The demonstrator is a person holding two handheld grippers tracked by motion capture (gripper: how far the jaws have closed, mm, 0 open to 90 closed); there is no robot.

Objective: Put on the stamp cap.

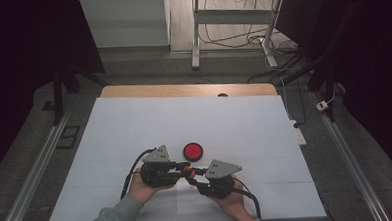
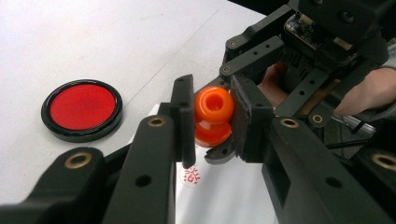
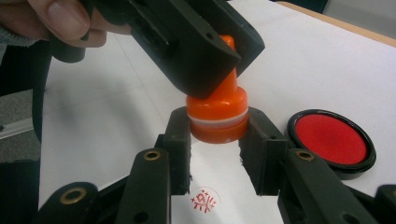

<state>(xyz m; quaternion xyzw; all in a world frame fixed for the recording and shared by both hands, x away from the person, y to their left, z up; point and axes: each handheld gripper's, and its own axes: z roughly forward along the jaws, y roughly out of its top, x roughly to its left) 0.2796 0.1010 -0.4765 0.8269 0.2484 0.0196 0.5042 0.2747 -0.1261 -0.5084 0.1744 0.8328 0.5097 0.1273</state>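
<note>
You had both grippers meeting low over the middle of the white sheet, near your edge of the table. Left gripper was clenched on the knob end of the orange stamp; in the left gripper view its jaws sat tight on either side of the rounded top. Right gripper was clenched on the same stamp, lower down, jaws pressing the wide base with the pale ring around it. So you gripped the stamp from two sides at once, held up just off the paper, not touching it.

Directly under the stamp a round red stamp mark sat on the paper; the mark showed between the left jaws too. The ink pad, round, black rim, red centre, lid off, lay on the sheet just beyond the grippers, near but apart from the stamp. Your hands came in from the bottom edge.
</note>
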